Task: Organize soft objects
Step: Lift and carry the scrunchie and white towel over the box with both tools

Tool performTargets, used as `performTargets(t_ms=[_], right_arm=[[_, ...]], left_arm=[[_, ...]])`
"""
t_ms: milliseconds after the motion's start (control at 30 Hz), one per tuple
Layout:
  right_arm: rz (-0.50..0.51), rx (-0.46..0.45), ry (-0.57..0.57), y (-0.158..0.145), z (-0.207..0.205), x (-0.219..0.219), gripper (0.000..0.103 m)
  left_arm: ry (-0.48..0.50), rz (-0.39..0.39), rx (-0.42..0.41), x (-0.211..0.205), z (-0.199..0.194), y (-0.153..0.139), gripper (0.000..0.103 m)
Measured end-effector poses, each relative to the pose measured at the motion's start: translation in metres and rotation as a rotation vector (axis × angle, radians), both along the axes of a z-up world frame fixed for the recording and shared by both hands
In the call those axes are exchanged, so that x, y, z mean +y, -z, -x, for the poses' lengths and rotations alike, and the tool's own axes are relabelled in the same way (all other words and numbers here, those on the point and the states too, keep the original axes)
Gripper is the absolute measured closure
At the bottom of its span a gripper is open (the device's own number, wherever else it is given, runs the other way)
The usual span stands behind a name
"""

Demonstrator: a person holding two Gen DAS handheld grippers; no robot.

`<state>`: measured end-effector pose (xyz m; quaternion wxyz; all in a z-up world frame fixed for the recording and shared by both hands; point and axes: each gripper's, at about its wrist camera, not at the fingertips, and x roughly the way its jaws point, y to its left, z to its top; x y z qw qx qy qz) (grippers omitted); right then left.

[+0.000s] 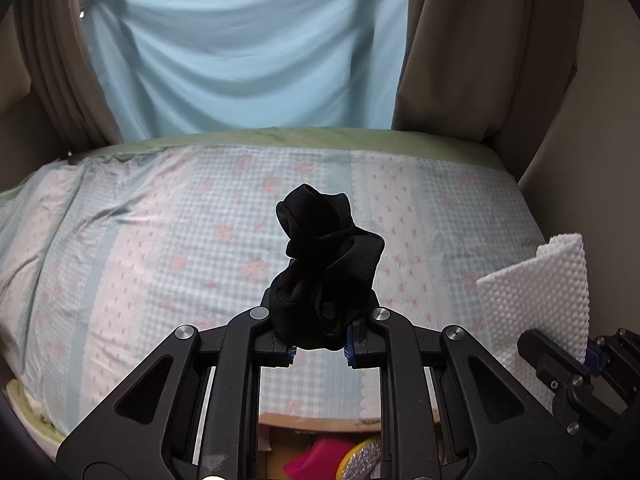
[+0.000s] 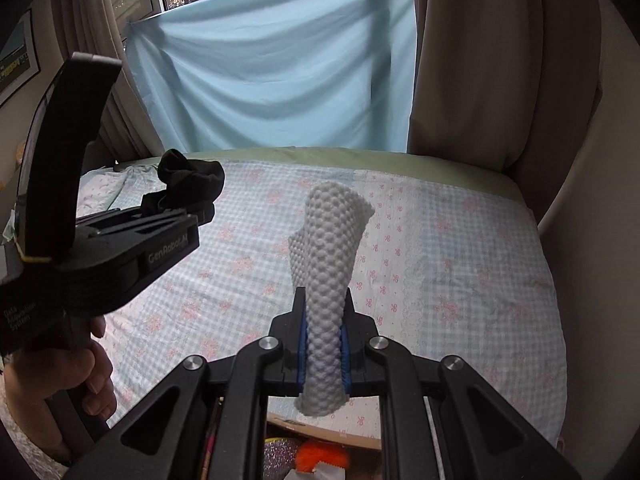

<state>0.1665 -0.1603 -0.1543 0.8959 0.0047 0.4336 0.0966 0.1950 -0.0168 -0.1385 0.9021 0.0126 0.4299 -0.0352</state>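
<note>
My left gripper (image 1: 320, 350) is shut on a bunched black cloth (image 1: 326, 264) and holds it up above the bed; the cloth also shows in the right wrist view (image 2: 188, 186). My right gripper (image 2: 324, 350) is shut on a white bumpy textured cloth (image 2: 330, 276), which stands up from the jaws above the bed. That white cloth shows at the right edge of the left wrist view (image 1: 536, 292), with the right gripper (image 1: 592, 360) below it. The left gripper (image 2: 200, 212) is to the left of the right one, at about the same height.
A bed with a blue-and-pink checked sheet (image 1: 180, 248) fills the middle. A light blue sheet (image 1: 240, 48) hangs over the window behind, with beige curtains (image 2: 492, 60) at the sides. A cardboard box (image 1: 320, 424) with colourful soft items sits below the grippers, near the bed's edge.
</note>
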Motion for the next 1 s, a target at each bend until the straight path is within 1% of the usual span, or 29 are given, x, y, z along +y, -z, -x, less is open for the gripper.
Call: performTargets(t_ms=[100, 200, 433, 533, 633, 733, 833, 1000], right_arm=[[0.001, -0.002, -0.015, -0.007, 0.022, -0.001, 0.091], [0.0, 0.002, -0.029, -0.009, 0.044, -0.003, 0.091], [0.01, 0.058, -0.046, 0.008, 0.088, -0.009, 0.091], [0.008, 0.101, -0.039, 0.02, 0.106, -0.011, 0.091], [-0.015, 0.163, -0.026, 0.037, 0.118, -0.014, 0.091], [-0.063, 0.245, -0.016, 0.059, 0.129, -0.015, 0.091], [-0.106, 0.32, -0.01, 0.081, 0.136, -0.014, 0.091], [-0.13, 0.423, 0.01, 0.115, 0.141, -0.011, 0.091]], left_arm=[[-0.011, -0.005, 0.014, 0.003, 0.037, 0.0, 0.088], [-0.019, -0.004, 0.043, 0.004, 0.073, 0.006, 0.088], [-0.011, -0.002, 0.143, 0.008, 0.135, 0.041, 0.088], [0.011, 0.011, 0.195, 0.008, 0.15, 0.061, 0.088], [0.056, 0.023, 0.244, 0.005, 0.165, 0.082, 0.088], [0.1, 0.014, 0.3, 0.0, 0.173, 0.104, 0.088], [0.14, -0.008, 0.377, -0.004, 0.178, 0.127, 0.088], [0.193, -0.02, 0.492, -0.003, 0.179, 0.164, 0.088]])
